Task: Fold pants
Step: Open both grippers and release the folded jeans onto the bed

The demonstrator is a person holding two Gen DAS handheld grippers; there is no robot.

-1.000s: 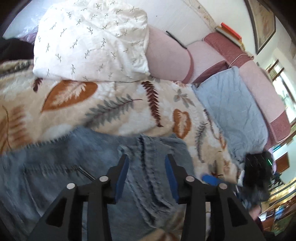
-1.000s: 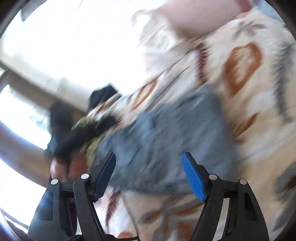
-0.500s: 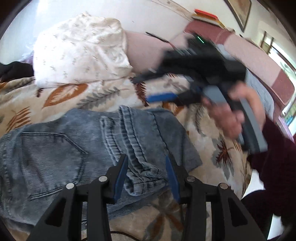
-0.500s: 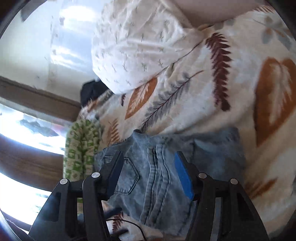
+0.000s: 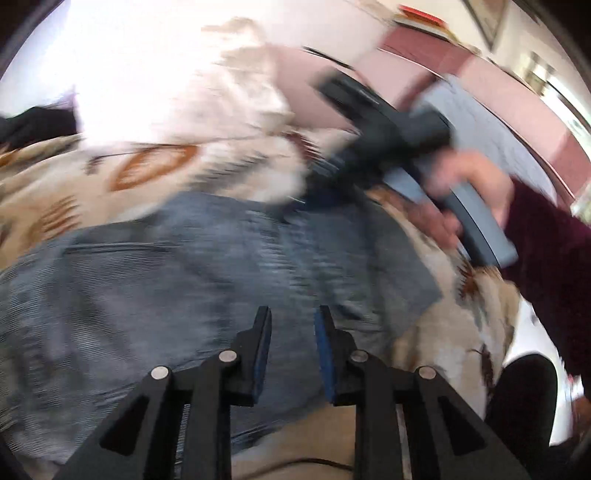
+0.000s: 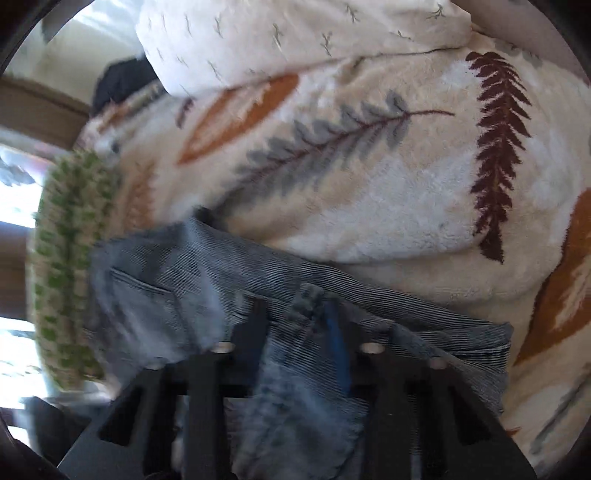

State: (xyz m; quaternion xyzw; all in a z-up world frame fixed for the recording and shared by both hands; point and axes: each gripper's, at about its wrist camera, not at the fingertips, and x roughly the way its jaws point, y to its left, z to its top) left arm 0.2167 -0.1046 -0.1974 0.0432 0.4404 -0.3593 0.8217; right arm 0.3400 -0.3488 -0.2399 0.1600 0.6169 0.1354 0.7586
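Jeans (image 6: 207, 295), faded blue denim, lie bunched on a leaf-patterned fleece blanket (image 6: 369, 192) near its front edge, below a white pillow (image 6: 295, 33) at the blanket's far side. Both tools have just been closing. The right gripper (image 6: 295, 325) now pinches a raised ridge of denim between its narrowed jaws, near a back pocket. The left gripper (image 5: 291, 332), jaws drawn close together, hovers at the near edge of the pants; motion blur leaves it unclear whether cloth is caught between its pads. From the left wrist camera, the person's hand (image 5: 469, 192) is seen working the right tool at the garment's far edge. Judging by the crumpled, uneven lie of the fabric, the fold is at an early stage: edges are being gathered, and no neat crease shows yet.
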